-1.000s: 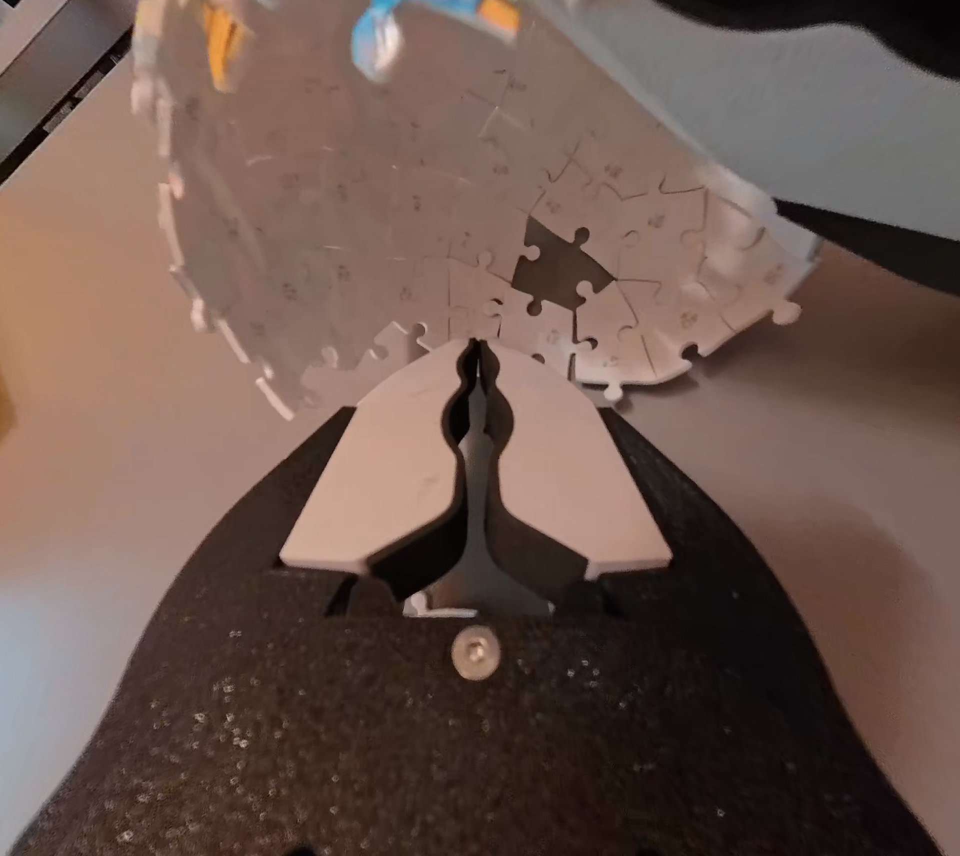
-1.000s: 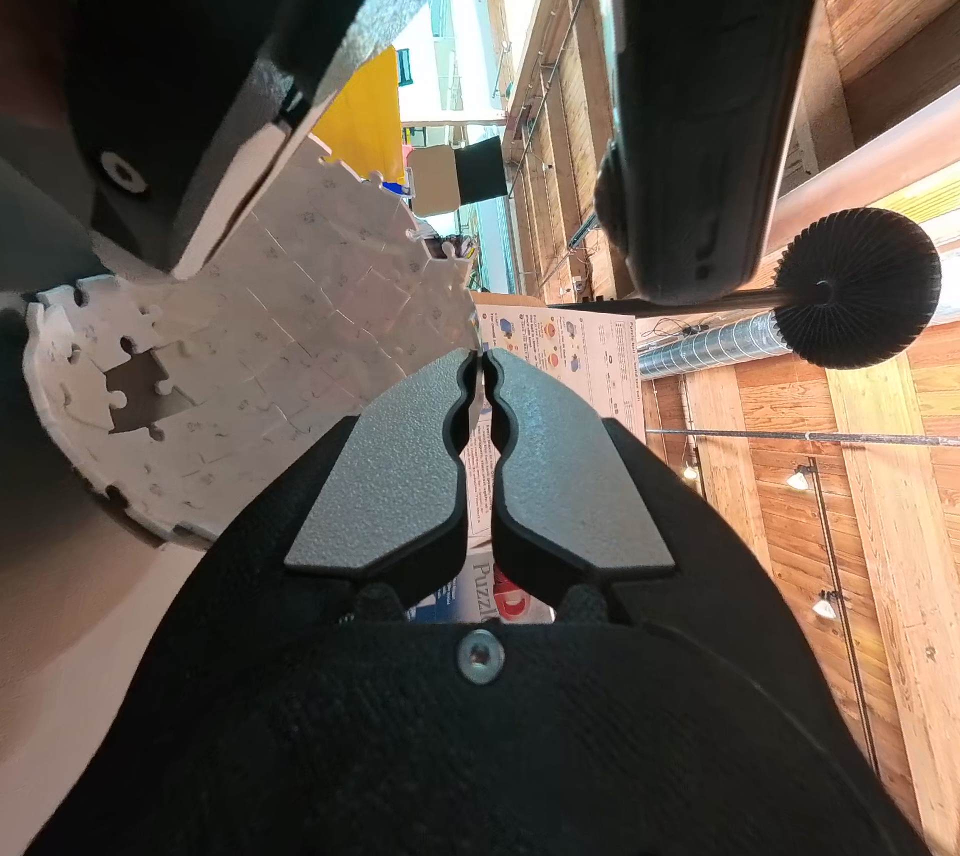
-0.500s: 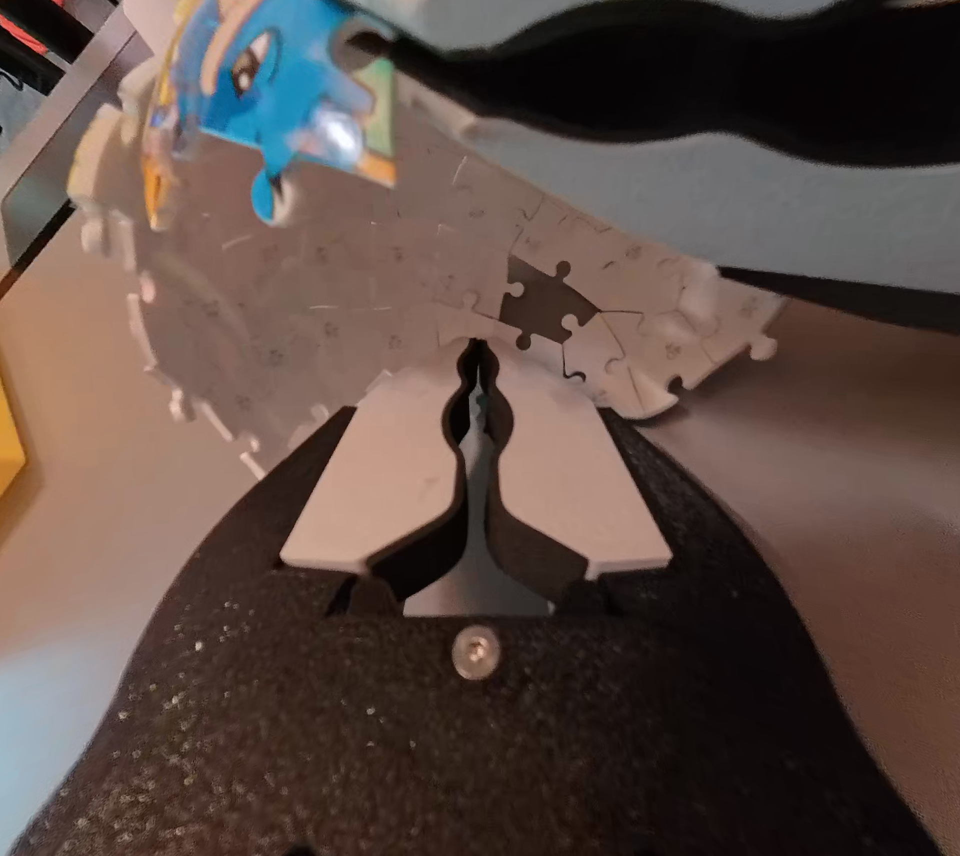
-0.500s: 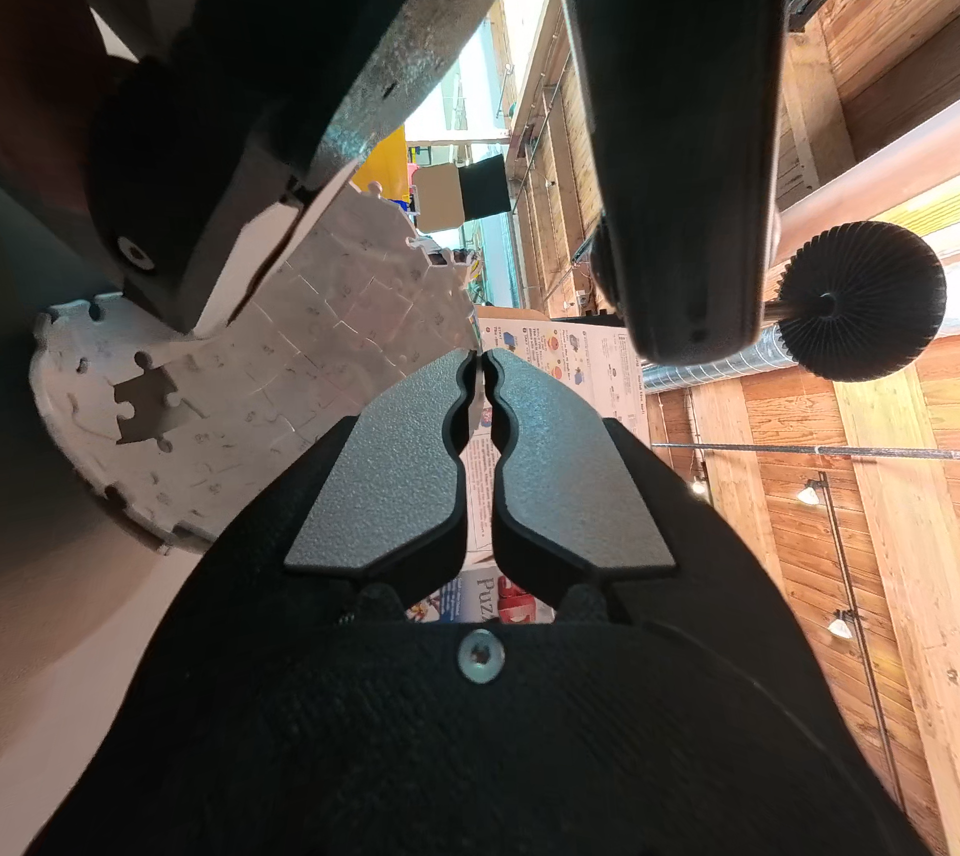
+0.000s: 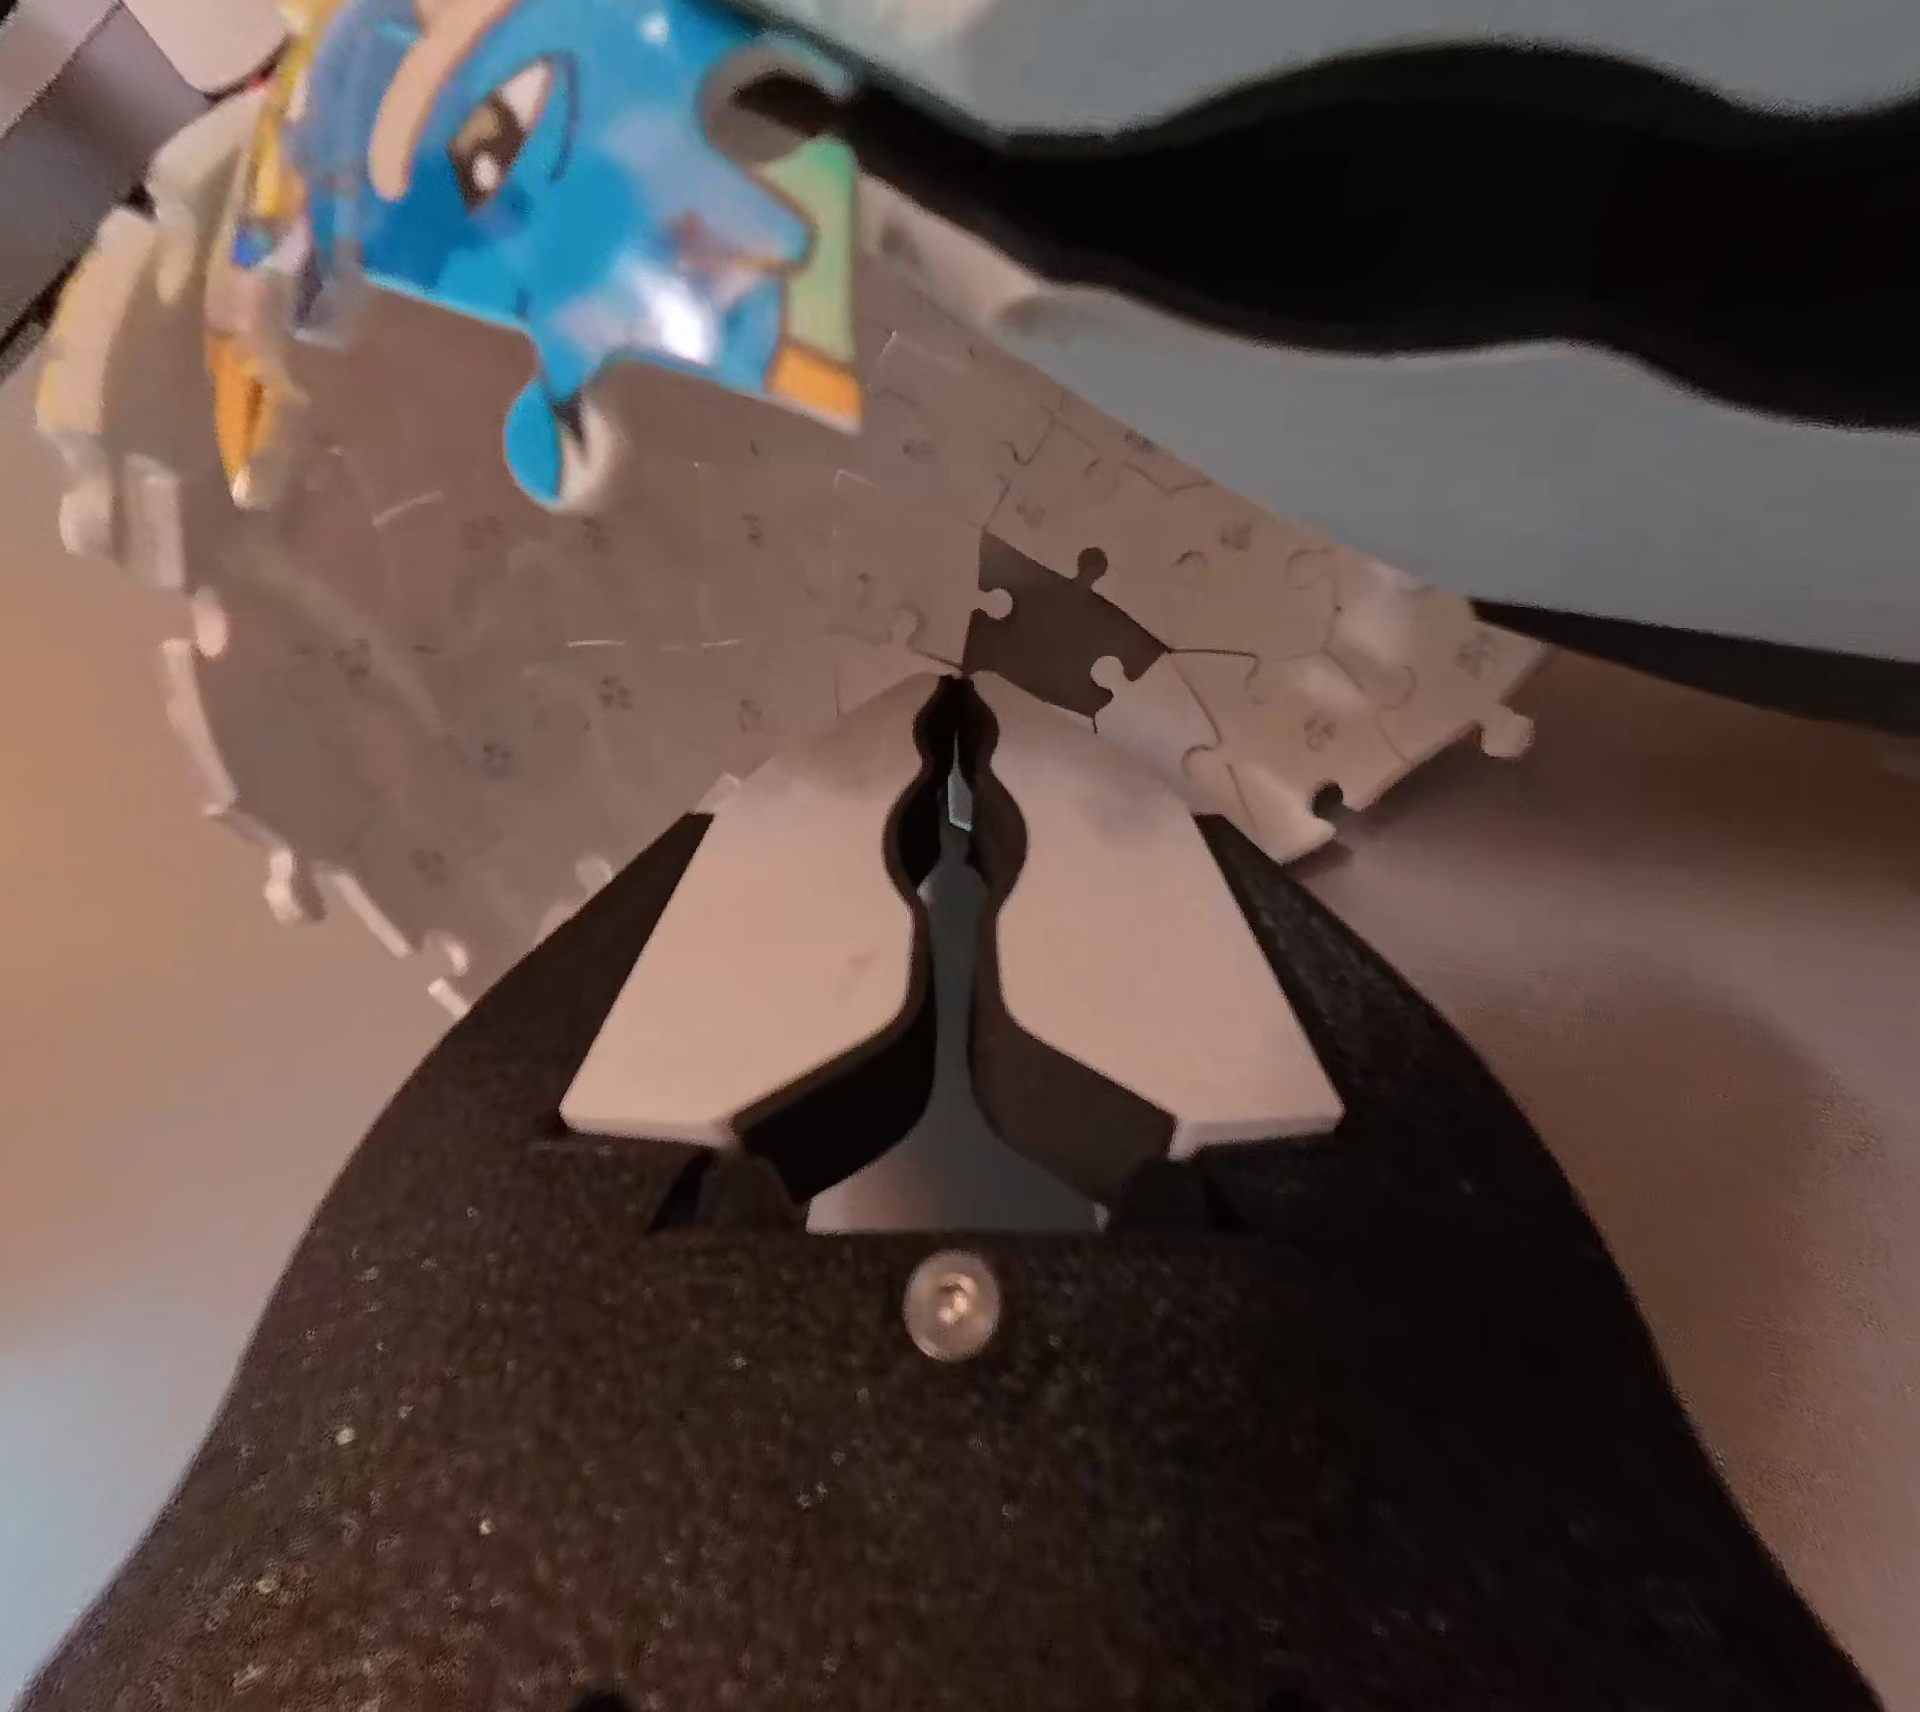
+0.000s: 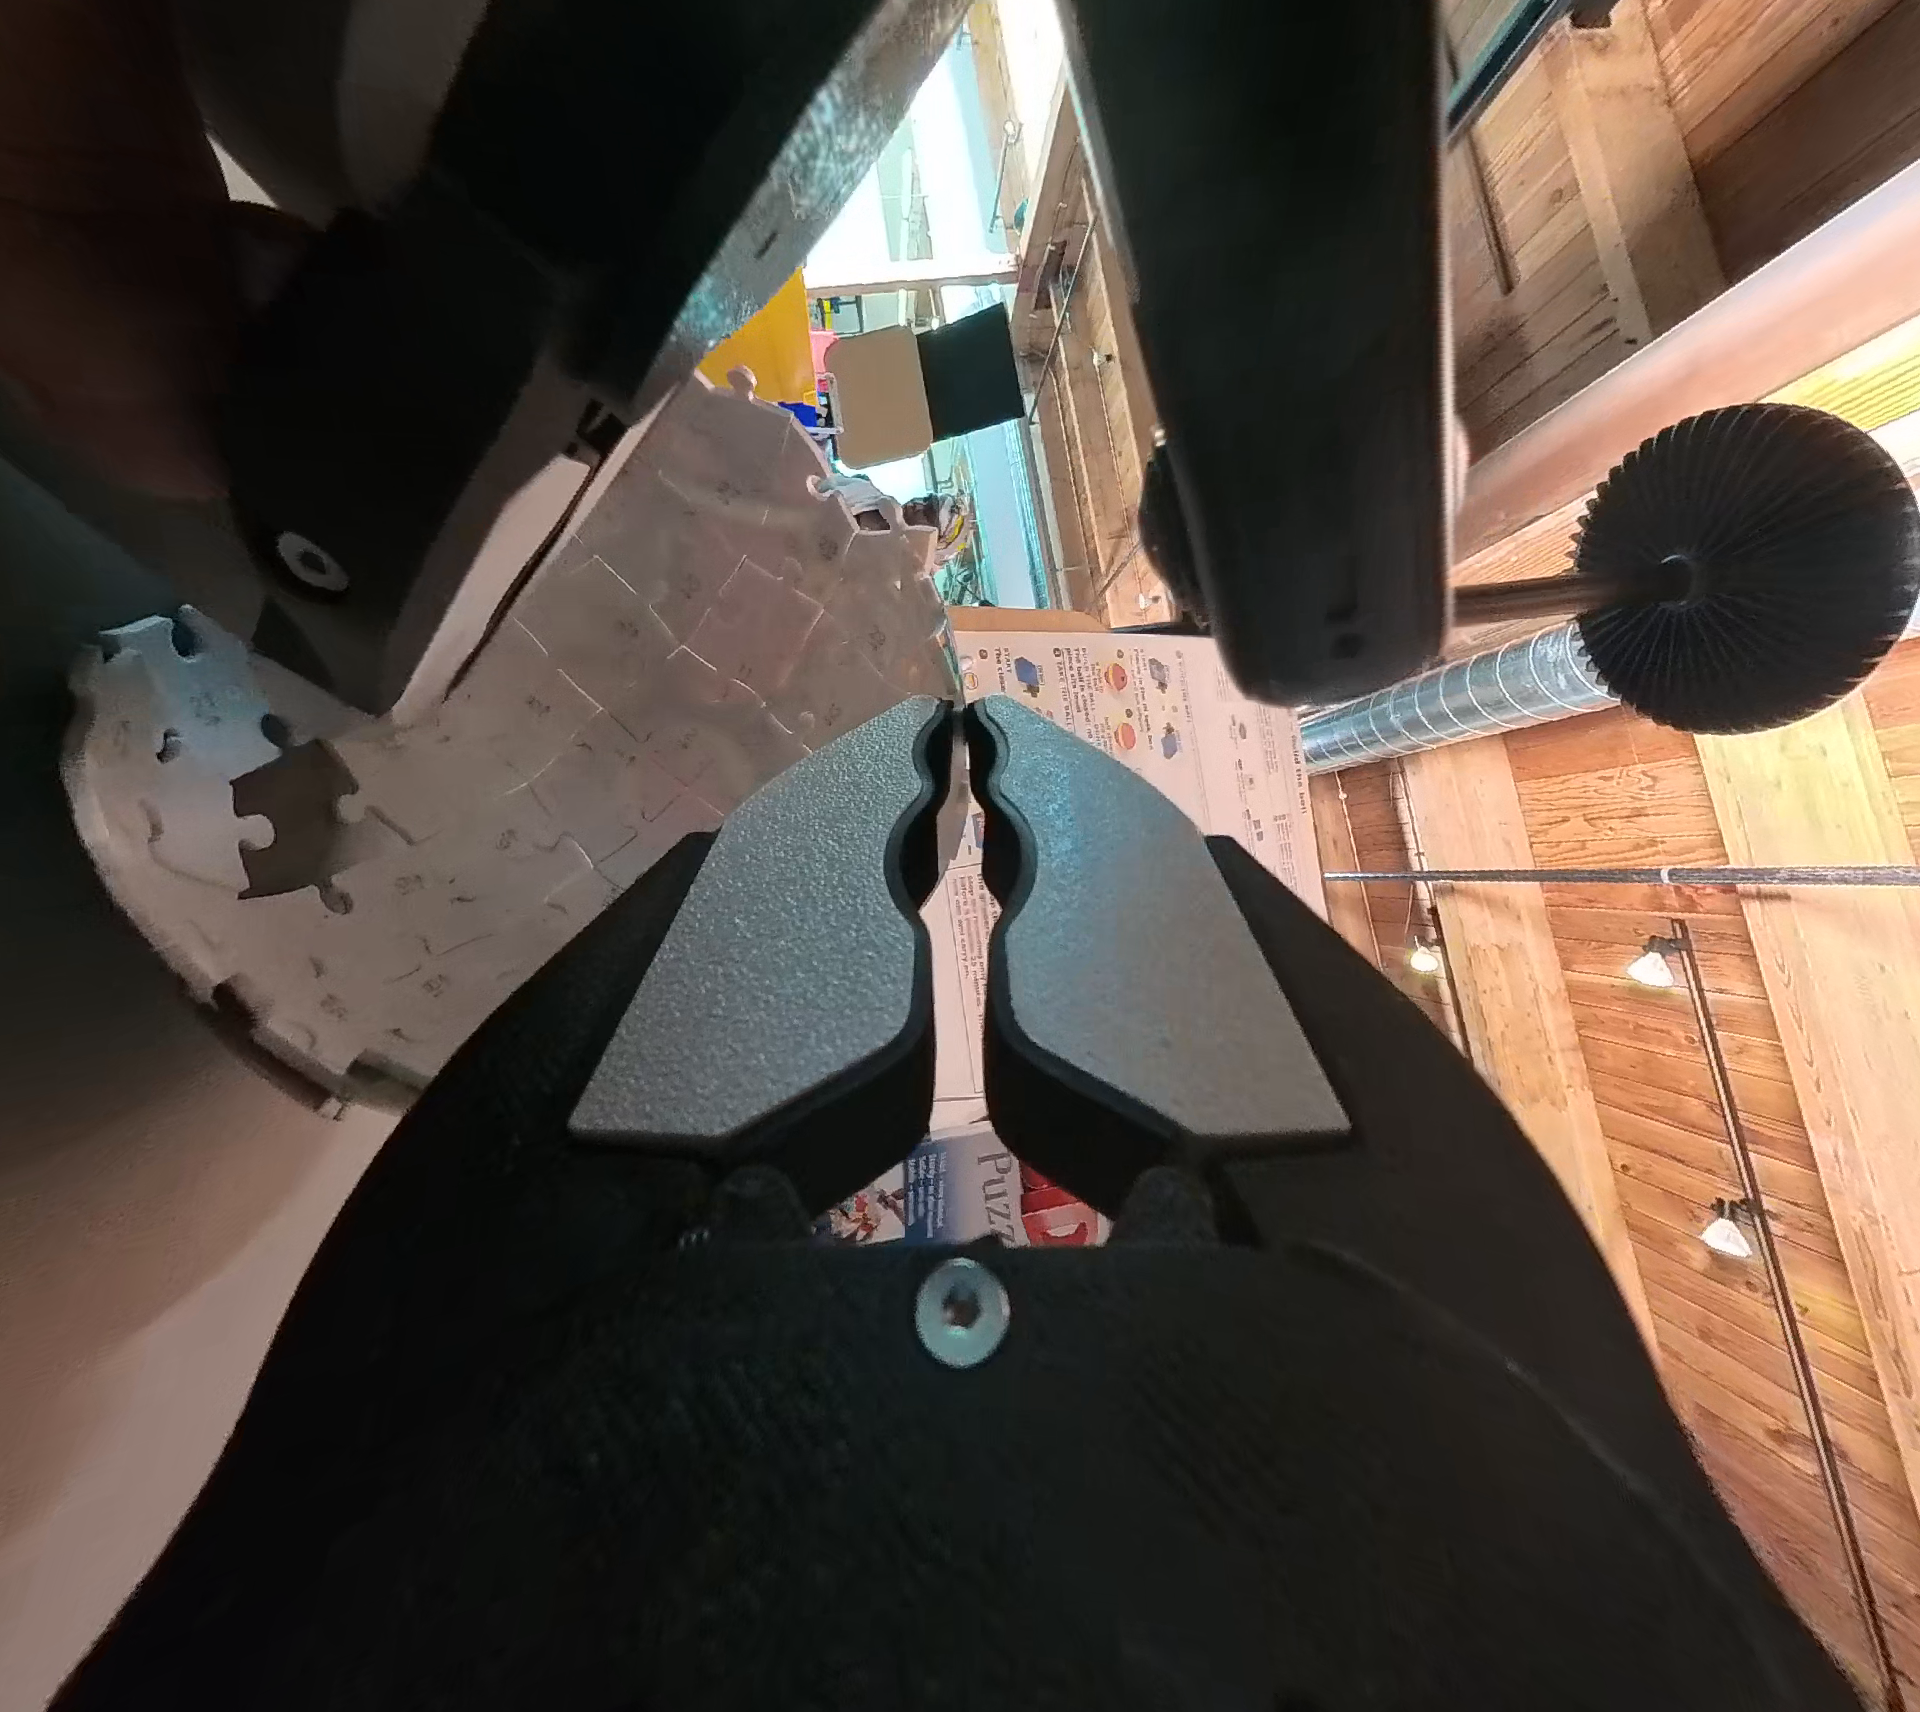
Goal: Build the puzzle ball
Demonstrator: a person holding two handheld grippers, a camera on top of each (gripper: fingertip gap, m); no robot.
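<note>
Left gripper [image 5: 954,706] has its jaws clamped on the near edge of the shell [image 5: 582,623], a curved, half-built section of the puzzle ball, grey inner face toward the camera. One piece-shaped hole [image 5: 1060,639] gapes just right of the fingertips. A loose blue piece [image 5: 582,208] hangs at the shell's far left rim, printed side showing, blurred. Over in the right wrist view, the right gripper [image 6: 958,717] has its jaws together, pinching the shell's [image 6: 623,706] right edge. The left gripper's [image 6: 447,436] black body looms top left, gripping the shell from above. A printed sheet [image 6: 1174,748] stands just beyond, with wooden planks [image 6: 1662,1091] to the right.
</note>
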